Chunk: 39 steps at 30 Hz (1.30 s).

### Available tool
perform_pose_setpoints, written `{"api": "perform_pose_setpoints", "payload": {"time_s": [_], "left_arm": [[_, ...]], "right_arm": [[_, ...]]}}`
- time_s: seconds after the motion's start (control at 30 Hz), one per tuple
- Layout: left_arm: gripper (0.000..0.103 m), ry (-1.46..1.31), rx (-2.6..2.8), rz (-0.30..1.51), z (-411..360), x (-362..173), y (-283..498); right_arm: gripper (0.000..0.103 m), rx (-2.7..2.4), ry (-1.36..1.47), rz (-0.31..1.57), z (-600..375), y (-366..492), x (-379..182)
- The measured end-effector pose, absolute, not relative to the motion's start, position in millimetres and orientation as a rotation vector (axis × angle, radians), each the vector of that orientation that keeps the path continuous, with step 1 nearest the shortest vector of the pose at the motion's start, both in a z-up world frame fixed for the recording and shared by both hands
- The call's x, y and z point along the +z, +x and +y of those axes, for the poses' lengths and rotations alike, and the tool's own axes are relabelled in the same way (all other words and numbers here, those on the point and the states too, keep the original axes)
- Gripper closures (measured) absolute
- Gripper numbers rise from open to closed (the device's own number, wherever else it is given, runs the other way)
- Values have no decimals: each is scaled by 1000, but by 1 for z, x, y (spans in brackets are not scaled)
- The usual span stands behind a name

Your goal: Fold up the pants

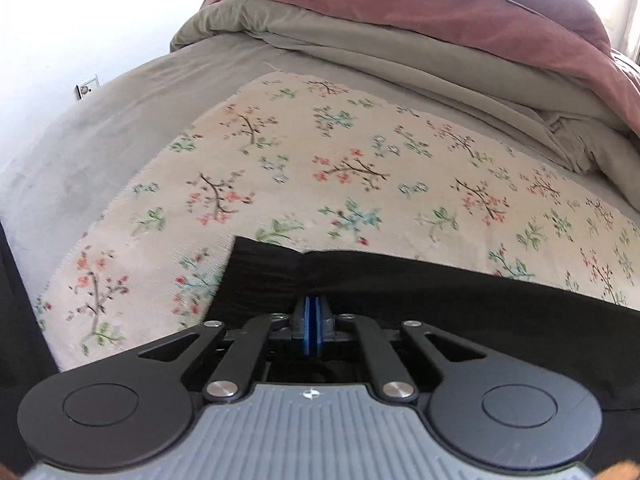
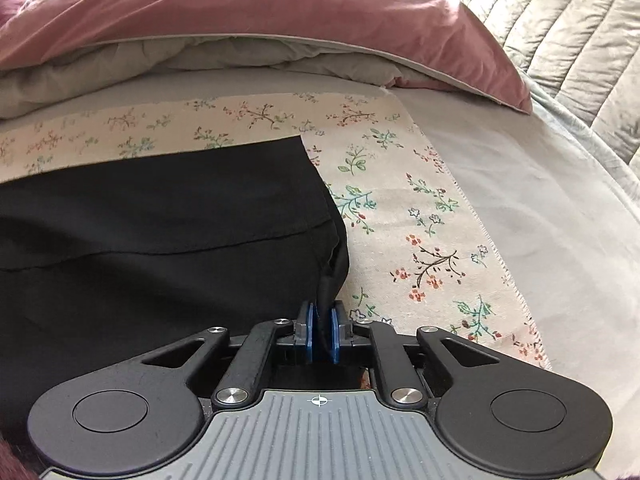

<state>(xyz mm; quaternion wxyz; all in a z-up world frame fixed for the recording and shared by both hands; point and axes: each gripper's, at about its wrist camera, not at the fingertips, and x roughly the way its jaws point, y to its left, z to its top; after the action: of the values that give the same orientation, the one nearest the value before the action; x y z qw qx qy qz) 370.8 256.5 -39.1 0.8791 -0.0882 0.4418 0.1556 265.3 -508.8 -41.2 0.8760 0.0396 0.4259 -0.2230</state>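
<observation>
Pants: black pants (image 2: 160, 232) lie flat on a flowered cloth (image 1: 340, 160) spread over the bed — one end shows in each wrist view.
Left tool: the left tool (image 1: 311, 312) has its blue pads pressed together on the near edge of the pants; black fabric lies all around the tips.
Right tool: the right tool (image 2: 322, 320) pinches a bunched fold of the pants at their right corner, the dark cloth caught between the blue pads.
Bed: grey sheet (image 2: 540, 200) under the flowered cloth.
Bedding: a pink-and-grey duvet (image 2: 240, 12) is heaped behind — well apart from the pants.
</observation>
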Motion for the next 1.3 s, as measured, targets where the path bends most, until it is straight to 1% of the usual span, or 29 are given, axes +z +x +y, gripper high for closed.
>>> {"api": "perform_pose_setpoints", "payload": {"time_s": [0.03, 0.07, 0.1, 0.13, 0.17, 0.2, 0.23, 0.27, 0.3, 0.37, 0.43, 0.5, 0.6, 0.77, 0.93, 1.03, 1.13, 1.17, 1.23, 1.3], "left_arm": [[72, -203, 320, 918, 259, -37, 370], [68, -231, 311, 917, 262, -36, 370], [59, -249, 301, 916, 263, -35, 369], [55, -258, 290, 915, 263, -34, 369], [47, -257, 285, 914, 262, -33, 369], [42, -246, 286, 908, 261, -31, 368], [40, -231, 282, 902, 260, -30, 368], [34, -219, 278, 899, 259, -29, 368], [25, -209, 276, 899, 259, -27, 368], [15, -203, 281, 894, 260, -24, 367], [10, -199, 255, 884, 262, -20, 364], [3, -176, 240, 893, 261, -16, 365], [0, -149, 208, 909, 261, -12, 367], [0, -162, 169, 934, 268, -14, 376], [0, -188, 146, 967, 272, -27, 388], [0, -147, 154, 1003, 267, -41, 396], [0, -32, 192, 1048, 255, -56, 404], [0, -1, 216, 1044, 253, -59, 405], [0, 12, 243, 1033, 251, -63, 407], [0, 1, 249, 1019, 251, -64, 408]], "right_arm": [[90, -466, 86, 889, -510, 265, -41], [87, -469, 87, 888, -510, 265, -40], [78, -473, 88, 887, -511, 266, -39], [74, -480, 92, 885, -514, 266, -39], [61, -484, 101, 882, -516, 266, -38], [50, -482, 110, 878, -517, 267, -37], [47, -478, 113, 876, -518, 268, -36], [44, -476, 111, 873, -518, 269, -36], [43, -476, 105, 872, -517, 271, -35], [41, -475, 95, 873, -515, 277, -35], [39, -474, 78, 873, -513, 282, -36], [37, -473, 59, 873, -509, 288, -36], [33, -463, 58, 856, -508, 298, -30], [33, -439, 76, 864, -508, 325, -23], [33, -410, 92, 874, -506, 351, -22], [33, -420, 78, 889, -510, 366, -26], [33, -443, 109, 912, -522, 376, -36], [33, -453, 143, 924, -529, 378, -42], [29, -465, 201, 911, -536, 378, -47], [29, -477, 228, 898, -542, 380, -48]]}}
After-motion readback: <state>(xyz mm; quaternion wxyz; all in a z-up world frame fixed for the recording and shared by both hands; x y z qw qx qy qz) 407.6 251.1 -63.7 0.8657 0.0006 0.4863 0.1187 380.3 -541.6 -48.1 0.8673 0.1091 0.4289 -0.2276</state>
